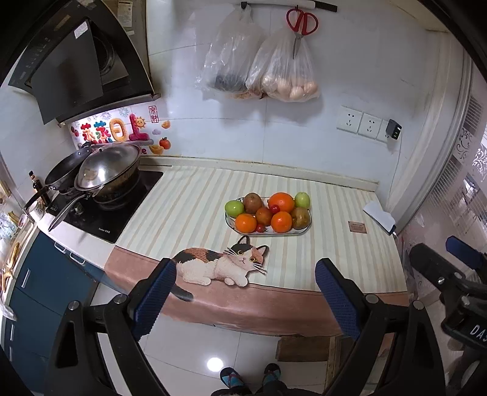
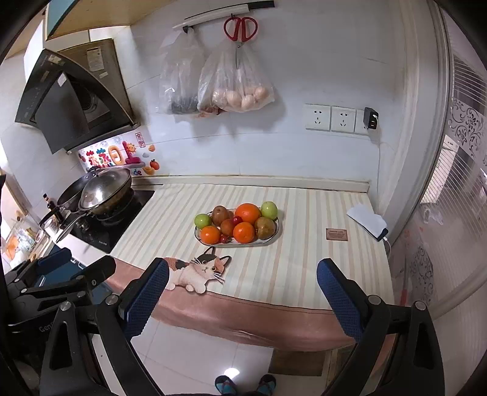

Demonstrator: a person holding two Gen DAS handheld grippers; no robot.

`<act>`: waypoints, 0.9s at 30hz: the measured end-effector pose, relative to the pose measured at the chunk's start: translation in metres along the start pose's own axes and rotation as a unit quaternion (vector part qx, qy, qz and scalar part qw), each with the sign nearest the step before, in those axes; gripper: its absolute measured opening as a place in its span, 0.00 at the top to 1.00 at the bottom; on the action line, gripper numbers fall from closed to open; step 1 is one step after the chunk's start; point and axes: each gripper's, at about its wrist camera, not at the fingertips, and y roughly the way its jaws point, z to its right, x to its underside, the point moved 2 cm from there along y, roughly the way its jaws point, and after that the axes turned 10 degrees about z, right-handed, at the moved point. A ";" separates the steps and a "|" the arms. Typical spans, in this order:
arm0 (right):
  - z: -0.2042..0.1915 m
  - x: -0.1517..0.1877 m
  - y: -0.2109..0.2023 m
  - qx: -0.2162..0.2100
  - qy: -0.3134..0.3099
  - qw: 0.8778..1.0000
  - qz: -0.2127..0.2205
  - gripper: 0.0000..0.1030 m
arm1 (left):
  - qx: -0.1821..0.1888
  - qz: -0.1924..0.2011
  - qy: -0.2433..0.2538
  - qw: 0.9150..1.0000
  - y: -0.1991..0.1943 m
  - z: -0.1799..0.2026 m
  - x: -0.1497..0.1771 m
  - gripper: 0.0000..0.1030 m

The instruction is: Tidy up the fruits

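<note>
Fruit plate well ahead of both empty grippers, untouched.

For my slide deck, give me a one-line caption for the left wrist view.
Open left gripper held back from the counter, facing a plate piled with fruit.

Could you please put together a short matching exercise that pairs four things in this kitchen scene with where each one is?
Things:
1. scissors
2. oval fruit plate
3. lidded wok
4. black plug adapter

Places:
A. on the stove
B. hanging from the wall rail
C. in a wall socket
D. on the striped countertop mat

Pairs: 1-B, 2-D, 3-A, 4-C
</note>
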 end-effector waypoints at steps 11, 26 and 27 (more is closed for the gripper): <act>0.019 -0.005 0.019 -0.005 0.007 1.000 -0.003 0.01 | -0.018 0.006 -0.003 1.000 0.009 0.008 -0.002 0.09; 0.029 -0.021 0.112 -0.007 0.006 1.000 -0.019 0.01 | -0.060 -0.021 -0.008 0.998 0.082 -0.001 -0.017 0.02; 0.029 -0.021 0.117 -0.009 0.007 1.000 -0.021 0.01 | -0.061 -0.024 -0.008 0.998 0.086 -0.001 -0.018 0.02</act>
